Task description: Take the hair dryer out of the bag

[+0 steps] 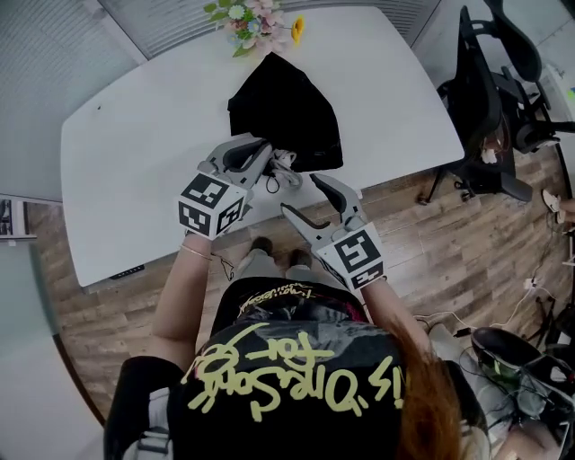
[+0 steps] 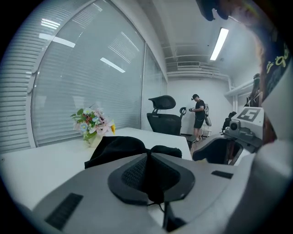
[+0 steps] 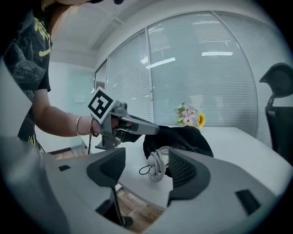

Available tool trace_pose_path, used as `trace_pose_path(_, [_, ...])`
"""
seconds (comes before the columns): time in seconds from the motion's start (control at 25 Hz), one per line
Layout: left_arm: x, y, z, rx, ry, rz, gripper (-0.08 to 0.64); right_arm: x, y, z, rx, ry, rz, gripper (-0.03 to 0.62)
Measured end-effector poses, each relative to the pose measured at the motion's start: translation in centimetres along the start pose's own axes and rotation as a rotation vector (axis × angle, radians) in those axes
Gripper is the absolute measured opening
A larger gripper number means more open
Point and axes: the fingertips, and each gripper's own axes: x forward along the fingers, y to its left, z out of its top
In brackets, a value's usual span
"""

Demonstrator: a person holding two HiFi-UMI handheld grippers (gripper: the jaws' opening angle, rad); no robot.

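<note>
Pinching the black bag (image 1: 287,112) at the table's (image 1: 135,135) front edge with the left gripper (image 1: 268,154), holding the right gripper (image 1: 299,193) spread beside a coiled white cord (image 1: 286,164), flowers (image 1: 256,22) beyond.

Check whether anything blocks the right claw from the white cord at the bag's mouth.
Nothing visible does: the open right claw faces the coiled cord across bare table. The dryer itself is hidden inside the black bag, whose edge the left claw pinches.

One bag (image 1: 287,108); one cord (image 1: 284,163); one bouquet (image 1: 256,20)
</note>
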Motion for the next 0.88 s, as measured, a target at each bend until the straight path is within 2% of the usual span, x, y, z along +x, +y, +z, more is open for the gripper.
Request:
trace_pose_path(0.2, [0.2,1.4,-0.1,-0.001,0.018,-0.004,0.02,3.0,-0.7,-0.7,-0.023,0.087,-0.056,0.285])
trace_pose_path(0.36, [0.4,2.2,0.1,-0.021,0.017,-0.034,0.02,5.0,-1.9,-1.2,0.112,0.115,-0.091,0.285])
trace_pose_path(0.52, [1.0,2.9,-0.2,-0.02,0.028,-0.085,0.02,5.8,-4.1,-1.0,0.203,0.116,-0.183,0.285])
trace_pose_path(0.88, [1.2,3.7,-1.4,-0.064,0.026,-0.203,0.02,7.9,-6.2,-1.5,0.206,0.188,-0.343,0.285])
